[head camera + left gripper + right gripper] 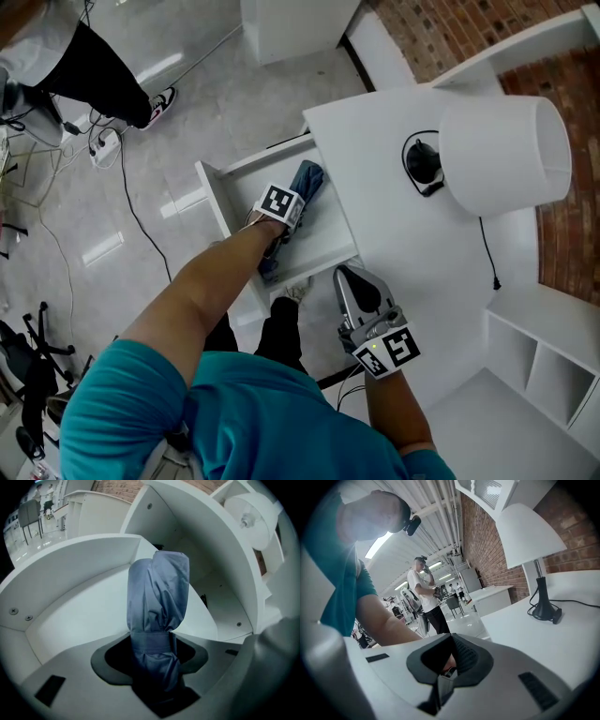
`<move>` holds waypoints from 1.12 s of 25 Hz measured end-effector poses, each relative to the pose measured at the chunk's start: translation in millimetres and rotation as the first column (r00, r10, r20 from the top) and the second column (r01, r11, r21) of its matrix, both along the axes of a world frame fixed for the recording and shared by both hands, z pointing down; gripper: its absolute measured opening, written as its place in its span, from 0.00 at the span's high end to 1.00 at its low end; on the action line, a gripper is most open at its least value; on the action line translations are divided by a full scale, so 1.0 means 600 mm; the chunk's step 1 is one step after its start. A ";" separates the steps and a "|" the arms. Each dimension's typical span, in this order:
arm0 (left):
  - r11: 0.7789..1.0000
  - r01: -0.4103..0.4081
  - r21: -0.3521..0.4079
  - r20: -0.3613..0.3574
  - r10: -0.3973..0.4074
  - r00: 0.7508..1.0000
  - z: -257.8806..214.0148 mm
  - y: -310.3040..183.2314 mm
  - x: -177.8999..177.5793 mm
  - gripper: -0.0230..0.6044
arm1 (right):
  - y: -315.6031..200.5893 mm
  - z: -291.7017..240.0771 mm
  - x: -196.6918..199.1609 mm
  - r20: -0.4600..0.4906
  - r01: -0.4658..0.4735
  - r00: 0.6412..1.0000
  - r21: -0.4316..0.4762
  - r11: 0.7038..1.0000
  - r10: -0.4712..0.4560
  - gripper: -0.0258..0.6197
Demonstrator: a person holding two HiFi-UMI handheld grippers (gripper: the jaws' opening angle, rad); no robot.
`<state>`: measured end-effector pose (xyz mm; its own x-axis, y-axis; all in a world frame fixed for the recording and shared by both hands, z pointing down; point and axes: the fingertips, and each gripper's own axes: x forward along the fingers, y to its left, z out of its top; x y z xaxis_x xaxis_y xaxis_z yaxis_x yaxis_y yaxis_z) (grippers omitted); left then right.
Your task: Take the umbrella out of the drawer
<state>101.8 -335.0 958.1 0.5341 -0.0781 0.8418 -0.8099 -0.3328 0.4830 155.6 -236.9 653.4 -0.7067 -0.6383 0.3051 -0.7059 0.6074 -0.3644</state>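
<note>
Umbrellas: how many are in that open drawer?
1. The blue umbrella lies in the drawer, gripped by the left gripper. The person's arm covers part of the drawer, so another could be hidden there.

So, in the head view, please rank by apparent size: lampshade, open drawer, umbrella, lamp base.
White cylindrical lampshade and open white drawer: alike, and the shade sits nearer the camera, so unranked.
Then blue folded fabric umbrella.
Smallest: black round lamp base.
</note>
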 end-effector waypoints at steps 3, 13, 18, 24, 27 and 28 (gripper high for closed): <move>0.999 0.048 -0.002 -0.065 -0.048 0.997 -0.028 -0.008 0.001 0.58 | -0.001 -0.011 -0.003 0.001 -0.005 1.000 0.005 1.000 0.005 0.92; 0.981 0.194 -0.019 -0.233 -0.193 0.953 -0.162 -0.039 -0.014 0.58 | -0.021 -0.069 -0.009 0.007 -0.027 1.000 0.052 0.998 0.026 0.92; 0.976 0.216 -0.008 -0.257 -0.211 0.943 -0.228 -0.038 -0.052 0.58 | -0.031 -0.114 -0.010 -0.006 -0.025 1.000 0.090 0.996 0.026 0.92; 0.972 0.231 0.052 -0.333 -0.201 0.921 -0.344 -0.052 -0.097 0.58 | -0.048 -0.181 -0.019 -0.025 -0.021 0.999 0.147 0.989 0.025 0.92; 0.967 0.229 0.115 -0.384 -0.170 0.908 -0.420 -0.069 -0.109 0.58 | -0.059 -0.211 -0.015 -0.026 -0.036 0.999 0.149 0.988 0.040 0.92; 0.964 0.229 0.138 -0.400 -0.157 0.903 -0.447 -0.074 -0.113 0.58 | -0.063 -0.222 -0.013 -0.025 -0.041 0.999 0.151 0.988 0.046 0.92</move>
<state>33.9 -379.5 690.2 0.7707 -0.3409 0.5383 -0.6317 -0.2981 0.7157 147.6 -274.8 520.1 -0.6698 -0.7084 0.2224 -0.7415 0.6223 -0.2508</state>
